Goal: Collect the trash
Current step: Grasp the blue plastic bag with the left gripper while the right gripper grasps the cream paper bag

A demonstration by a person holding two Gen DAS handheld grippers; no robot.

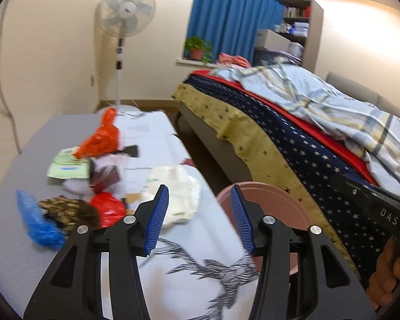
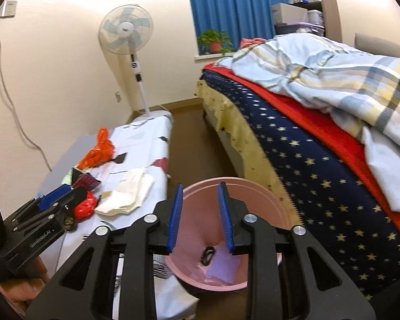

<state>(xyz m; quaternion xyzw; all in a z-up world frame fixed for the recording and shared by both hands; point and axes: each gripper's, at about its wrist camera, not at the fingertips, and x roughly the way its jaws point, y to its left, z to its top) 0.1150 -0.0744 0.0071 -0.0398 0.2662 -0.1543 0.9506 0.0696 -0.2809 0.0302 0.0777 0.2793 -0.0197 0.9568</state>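
Trash lies scattered on the white cloth-covered table [image 1: 194,288]: an orange plastic bag [image 1: 102,138], a green packet [image 1: 66,166], a red bag [image 1: 108,208], a blue bag [image 1: 37,218] and a cream bag [image 1: 176,192]. My left gripper [image 1: 200,218] hovers open over the table's right edge, with nothing between its blue pads. My right gripper [image 2: 200,218] hangs open above the pink bin [image 2: 253,186], also holding nothing. Inside the bin lie a pale paper [image 2: 224,264] and a small black item [image 2: 207,254].
A bed [image 2: 306,144] with a star-patterned cover and a plaid quilt stands close on the right of the bin. A standing fan [image 2: 126,32] is at the table's far end by the wall. Brown floor shows between table and bed.
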